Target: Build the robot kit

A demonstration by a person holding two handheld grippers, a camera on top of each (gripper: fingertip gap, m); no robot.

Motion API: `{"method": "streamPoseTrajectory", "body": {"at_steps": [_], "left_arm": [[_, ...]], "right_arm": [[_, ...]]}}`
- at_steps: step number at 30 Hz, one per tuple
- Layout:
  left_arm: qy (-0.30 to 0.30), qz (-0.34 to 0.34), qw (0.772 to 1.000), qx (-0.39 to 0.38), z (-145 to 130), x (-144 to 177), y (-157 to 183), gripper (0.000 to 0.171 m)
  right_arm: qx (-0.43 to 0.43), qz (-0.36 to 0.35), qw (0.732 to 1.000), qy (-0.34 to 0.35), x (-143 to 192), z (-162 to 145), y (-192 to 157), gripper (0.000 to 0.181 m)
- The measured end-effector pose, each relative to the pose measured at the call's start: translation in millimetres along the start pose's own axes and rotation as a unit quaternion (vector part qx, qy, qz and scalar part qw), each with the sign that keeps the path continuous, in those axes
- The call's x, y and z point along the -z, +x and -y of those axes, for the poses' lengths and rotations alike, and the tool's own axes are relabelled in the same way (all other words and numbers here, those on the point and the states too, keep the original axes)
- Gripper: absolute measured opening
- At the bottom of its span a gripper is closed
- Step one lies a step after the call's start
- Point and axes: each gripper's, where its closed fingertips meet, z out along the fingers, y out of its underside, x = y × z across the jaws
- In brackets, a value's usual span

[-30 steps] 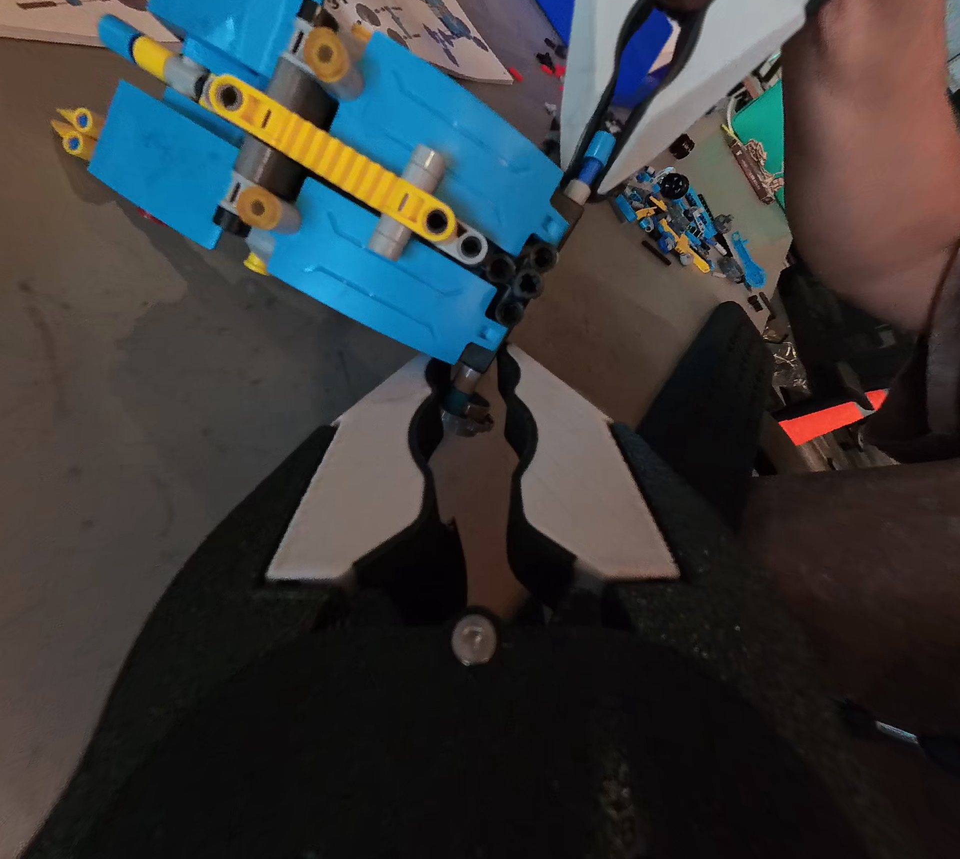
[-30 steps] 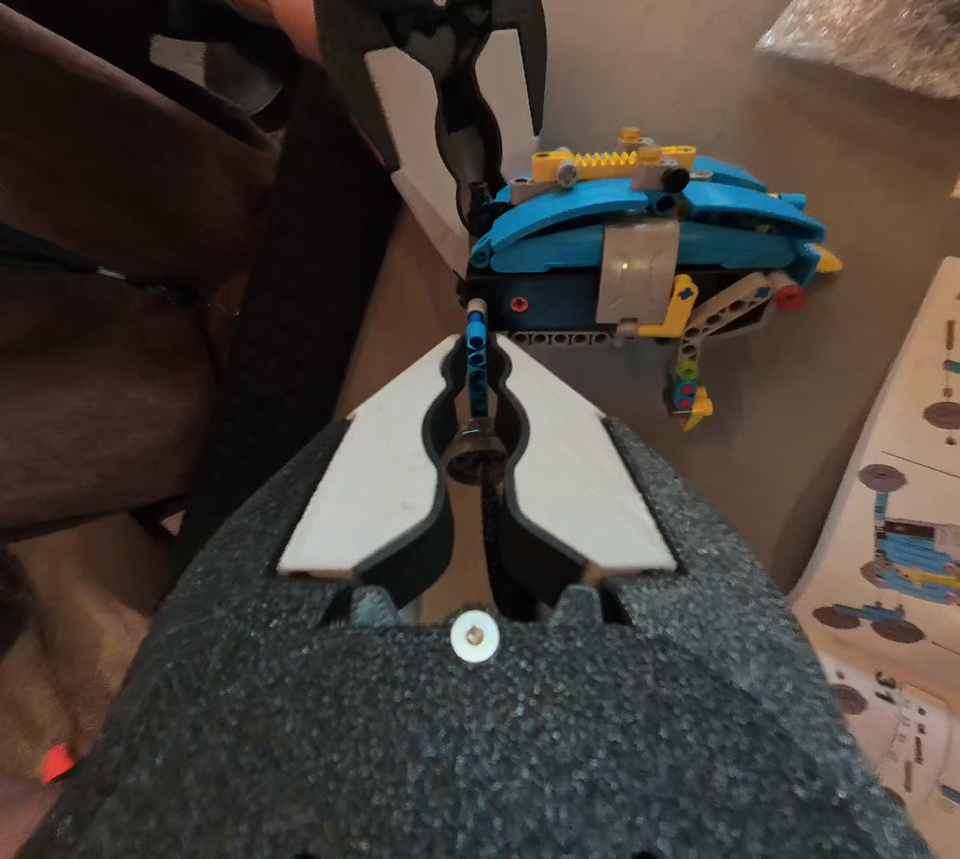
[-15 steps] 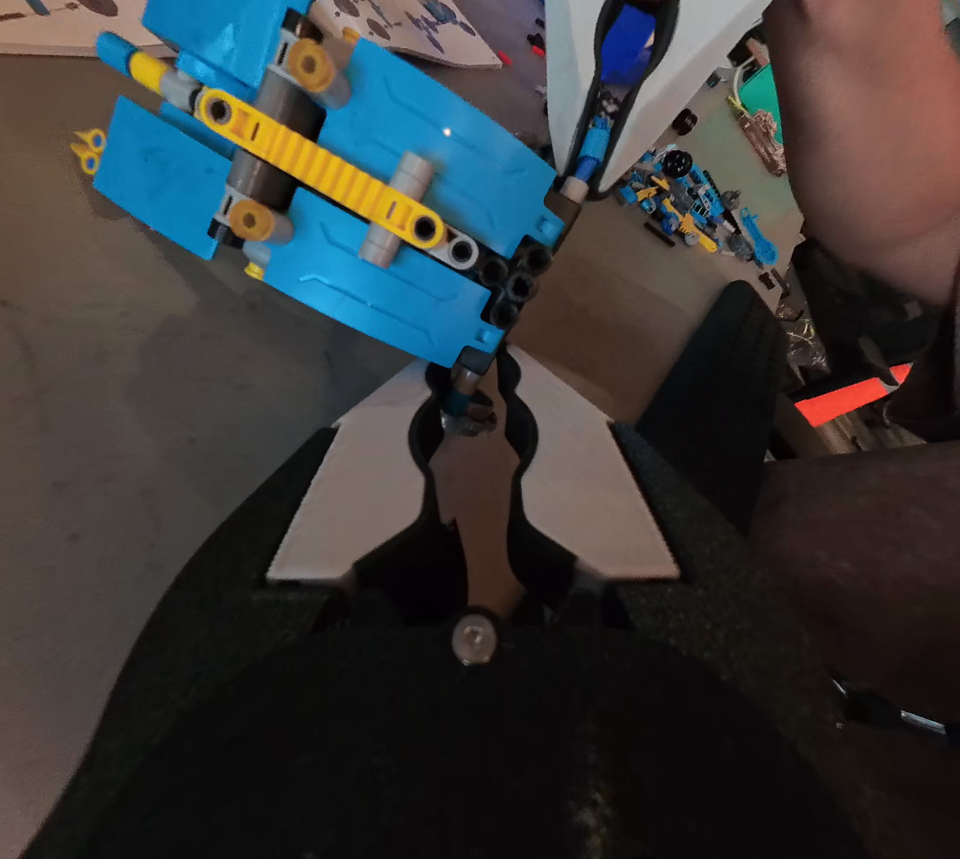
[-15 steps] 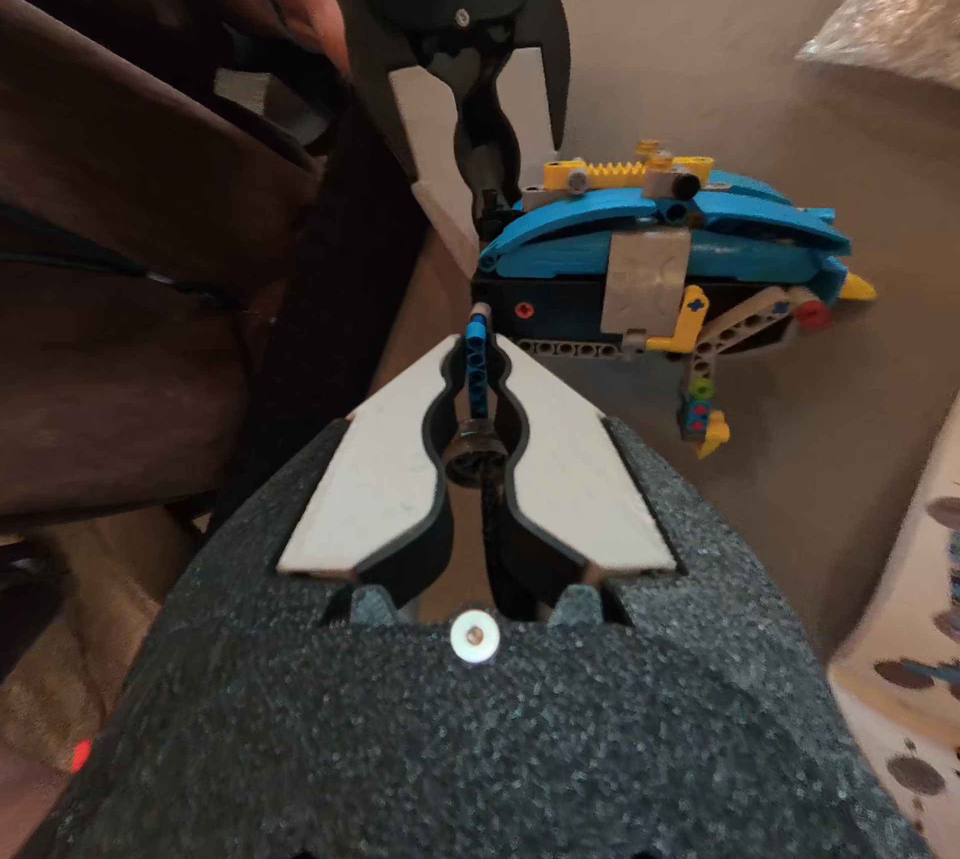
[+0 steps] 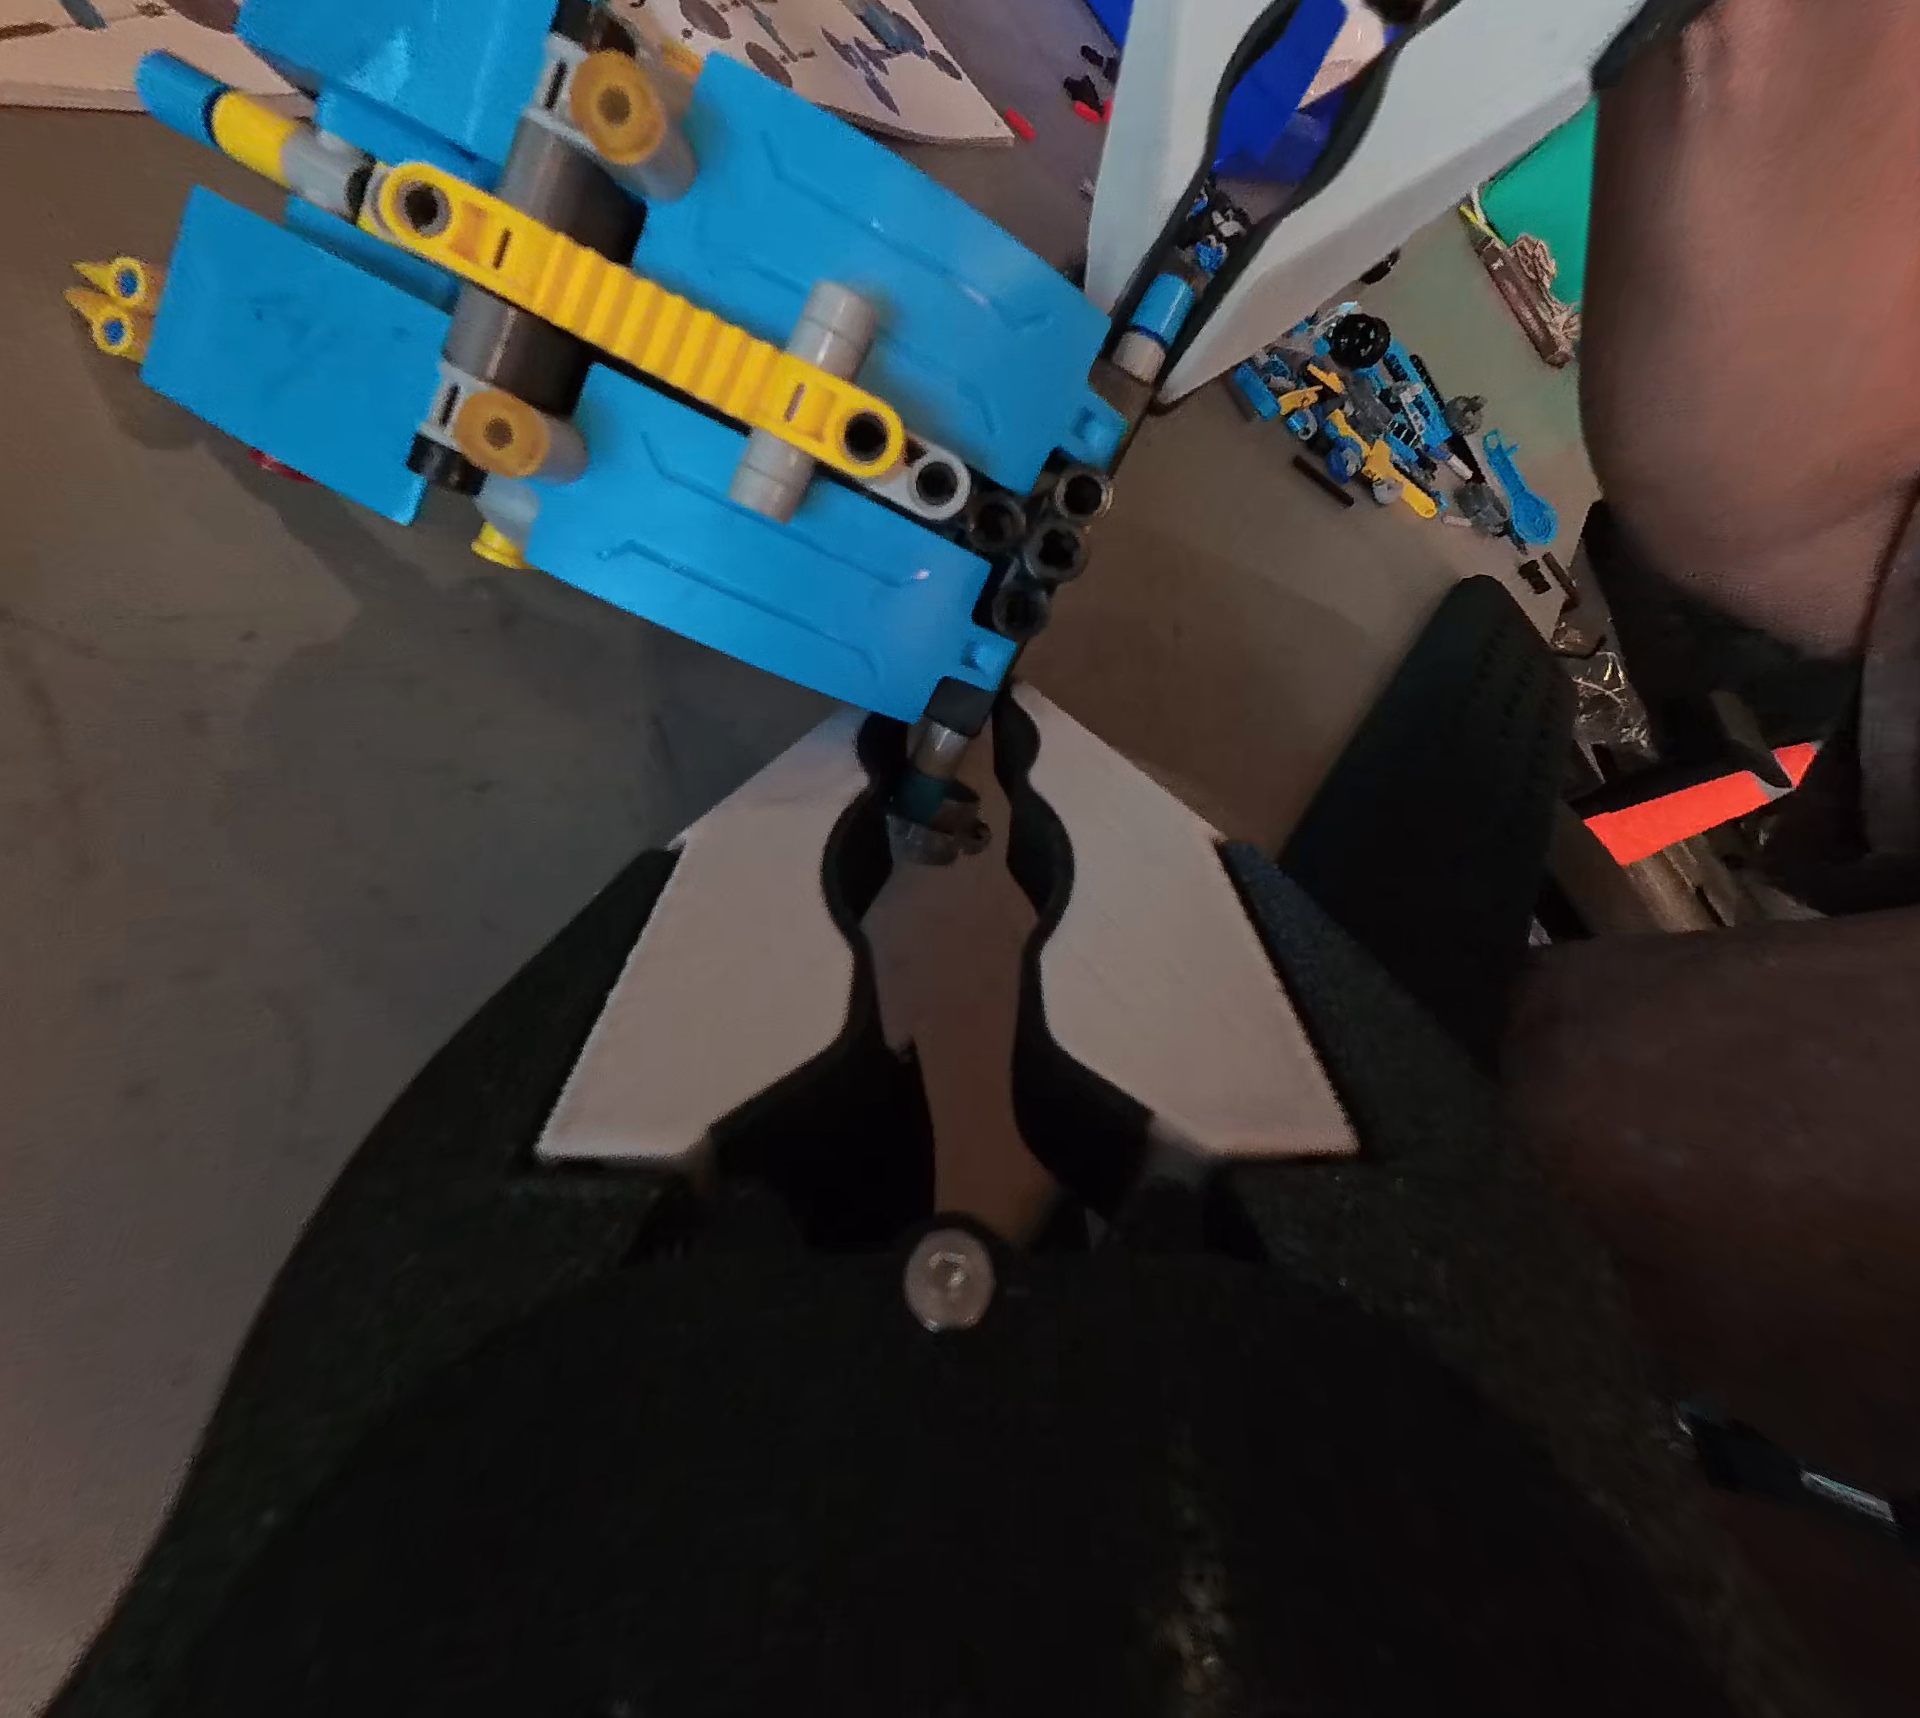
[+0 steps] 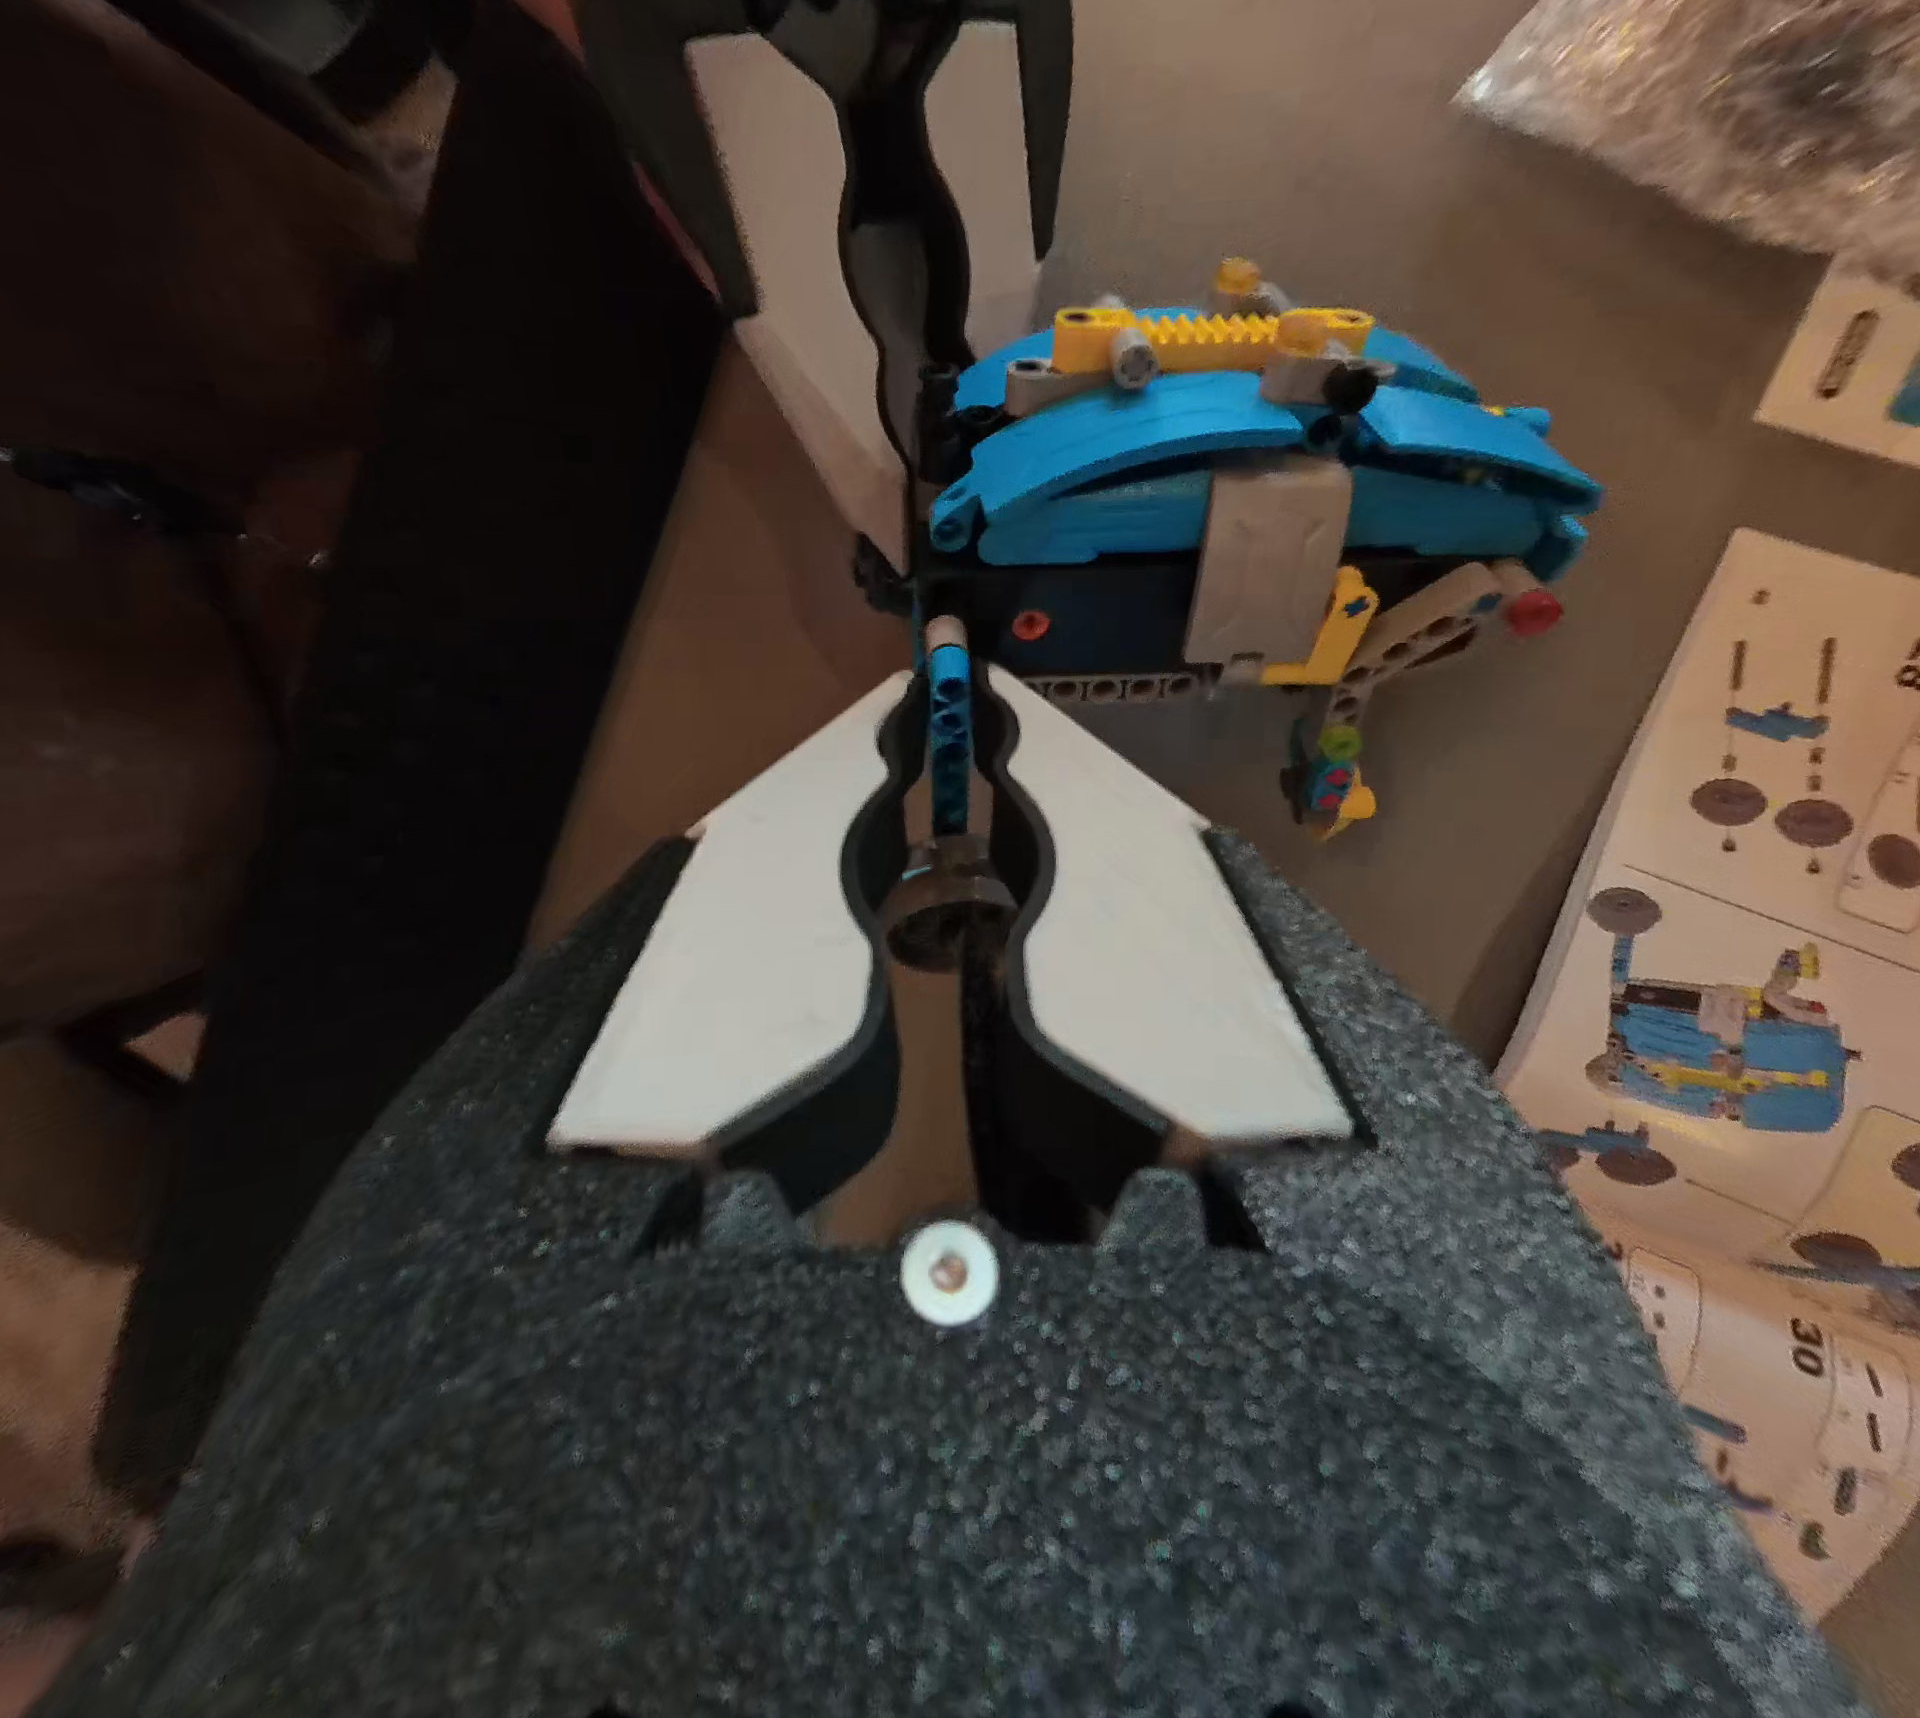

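Left hand-held gripper (image 5: 951, 738) clamped on blue model (image 5: 665, 338), right hand-held gripper (image 6: 951, 692) pinching blue beam (image 6: 948, 733)

One brick model (image 5: 644, 359), two grippers (image 5: 951, 733) (image 6: 951, 692).

Both tools look alike: the left gripper (image 5: 951, 733) and the right gripper (image 6: 951, 702) each have a grainy black body, two white wedge-shaped fingers (image 6: 790, 920) edged with wavy black pads, and one silver screw (image 6: 948, 1273) at the base.

Both wrist views look close along their jaws from opposite sides, sharing the blue model (image 5: 644, 380) (image 6: 1247, 484).
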Motion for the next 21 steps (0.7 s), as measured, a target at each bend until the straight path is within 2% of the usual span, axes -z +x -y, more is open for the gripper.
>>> {"method": "streamPoseTrajectory", "body": {"at_steps": [1, 3, 6, 10, 18, 21], "left_arm": [[0.0, 0.0, 1.0, -0.001, -0.2, 0.0, 0.2, 0.014], [0.0, 0.0, 1.0, -0.001, -0.3, 0.3, 0.3, 0.014], [-0.002, -0.002, 1.0, -0.002, -0.3, -0.4, 0.5, 0.014], [-0.002, -0.002, 1.0, -0.002, -0.5, -0.6, 0.6, 0.014], [-0.002, 0.007, 1.0, -0.014, -0.3, -1.0, 0.8, 0.013], [0.001, 0.016, 1.0, -0.019, 0.9, -1.7, 0.1, 0.012]], "right_arm": [[0.0, -0.007, 1.0, 0.02, 1.1, -0.8, -0.7, 0.01], [-0.011, -0.011, 0.998, 0.068, 7.2, 1.1, -4.6, 0.031], [0.0, -0.039, 0.992, 0.124, 14.3, 6.8, -4.6, 0.021], [0.018, -0.068, 0.989, 0.13, 13.1, 6.0, 0.8, 0.008], [-0.015, -0.021, 0.991, 0.131, 8.2, 1.6, -0.6, 0.008], [-0.019, -0.025, 0.99, 0.135, 7.8, 0.7, 0.5, 0.008]]}}
